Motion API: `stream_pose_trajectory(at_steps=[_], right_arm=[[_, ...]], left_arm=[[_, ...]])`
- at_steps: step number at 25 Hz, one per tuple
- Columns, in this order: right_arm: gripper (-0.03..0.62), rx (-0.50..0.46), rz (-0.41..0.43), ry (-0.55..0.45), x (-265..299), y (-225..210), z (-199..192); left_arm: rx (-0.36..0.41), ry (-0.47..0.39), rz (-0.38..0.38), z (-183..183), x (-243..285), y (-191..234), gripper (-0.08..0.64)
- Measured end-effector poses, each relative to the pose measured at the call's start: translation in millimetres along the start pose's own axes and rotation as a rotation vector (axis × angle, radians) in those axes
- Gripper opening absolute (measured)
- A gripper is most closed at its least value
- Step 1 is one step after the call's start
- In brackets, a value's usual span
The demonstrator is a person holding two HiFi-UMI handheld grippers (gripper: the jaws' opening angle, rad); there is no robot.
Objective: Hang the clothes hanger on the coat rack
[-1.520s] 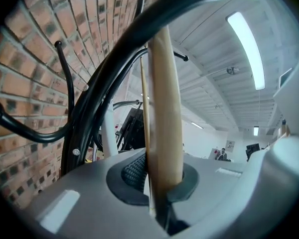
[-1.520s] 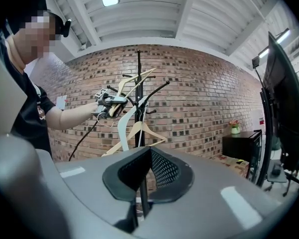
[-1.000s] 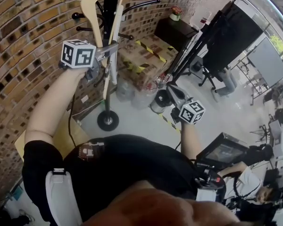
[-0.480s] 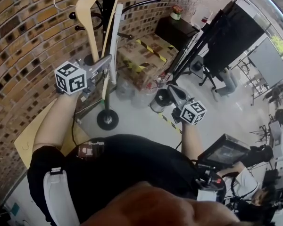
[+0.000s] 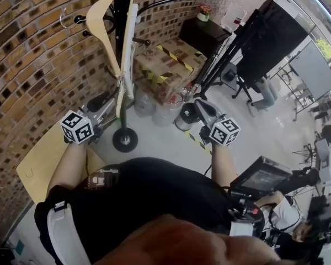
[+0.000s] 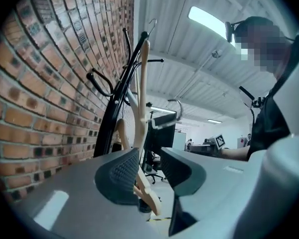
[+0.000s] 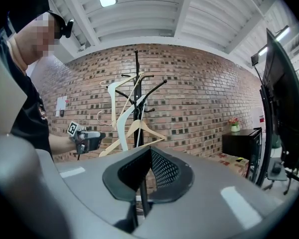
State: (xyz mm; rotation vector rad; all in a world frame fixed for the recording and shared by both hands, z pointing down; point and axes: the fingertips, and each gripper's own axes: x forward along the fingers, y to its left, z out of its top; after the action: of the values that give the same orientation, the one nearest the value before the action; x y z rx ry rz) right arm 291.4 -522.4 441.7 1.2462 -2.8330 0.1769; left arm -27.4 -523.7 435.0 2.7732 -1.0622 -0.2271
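Note:
A light wooden hanger hangs by its wire hook on a peg of the black coat rack, next to a white hanger. My left gripper is low beside the rack's pole, at the wooden hanger's bottom end. In the left gripper view its jaws are opening, and the hanger's tip shows in the gap without the pads pressing on it. My right gripper is held apart to the right; in its own view its pads meet with nothing between them.
The rack's round base stands on the floor by the brick wall. Behind it are a taped cardboard box and clear jugs. A black cabinet and a dark screen on a stand are at the right.
My left gripper has dropped from high on the hanger down to its bottom end and its jaws have opened. The hanger stays hooked on the rack. My right gripper has not moved.

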Motion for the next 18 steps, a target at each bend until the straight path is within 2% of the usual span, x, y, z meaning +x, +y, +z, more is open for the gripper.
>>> stream_pose_trajectory(at_steps=[2, 8, 12, 18], right_arm=[[0.014, 0.004, -0.002, -0.002, -2.2, -1.1, -2.4], [0.014, 0.029, -0.020, 0.013, -20.6, -1.4, -14.8], [0.014, 0.054, -0.031, 0.010, -32.1, -3.3, -25.8], [0.014, 0.122, -0.058, 0.037, -63.3, 12.4, -59.5]], left_arm=[[-0.015, 0.036, -0.042, -28.3, -5.2, -10.9, 0.125], [-0.114, 0.090, -0.179, -91.0, 3.4, -56.1, 0.039], [-0.120, 0.144, -0.258, -123.0, 26.7, -89.1, 0.002], [-0.169, 0.218, -0.392, -151.6, 70.0, -134.7, 0.002]])
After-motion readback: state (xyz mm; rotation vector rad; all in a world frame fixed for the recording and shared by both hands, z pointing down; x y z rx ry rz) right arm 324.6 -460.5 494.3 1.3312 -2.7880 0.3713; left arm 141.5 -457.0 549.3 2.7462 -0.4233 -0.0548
